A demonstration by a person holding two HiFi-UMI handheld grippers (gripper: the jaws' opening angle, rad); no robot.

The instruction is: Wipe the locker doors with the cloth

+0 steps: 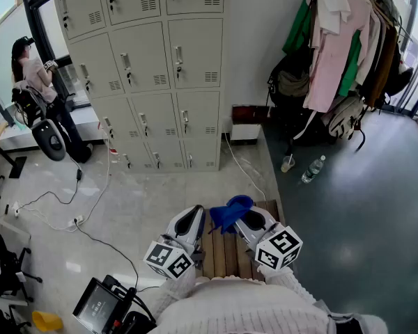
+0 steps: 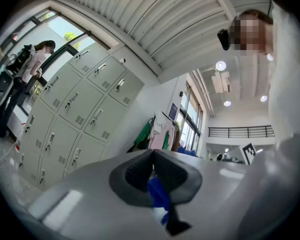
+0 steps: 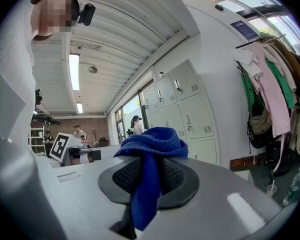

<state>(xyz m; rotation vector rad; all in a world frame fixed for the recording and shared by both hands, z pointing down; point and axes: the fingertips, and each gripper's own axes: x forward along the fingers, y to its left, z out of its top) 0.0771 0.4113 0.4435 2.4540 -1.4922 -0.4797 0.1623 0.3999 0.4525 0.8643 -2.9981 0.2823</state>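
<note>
- Right hand-held gripper (image 3: 149, 178) is clamped on the blue cloth (image 3: 151, 144), which bunches above its jaws and trails down between them.
- Left hand-held gripper (image 2: 151, 176) looks closed on a thin corner of the same cloth, so both share it, held low in front of me.
- Beneath them lies a slatted wooden board (image 1: 226, 255); cables (image 1: 240, 167) snake over the floor beyond.
- Locker doors (image 1: 143, 58) stand well apart from the cloth, none touched yet.
- I judge the wiping not begun. To do it well I should step close while avoiding the cables, spread the cloth flat between both grips, and press it in overlapping passes around each handle.
</note>
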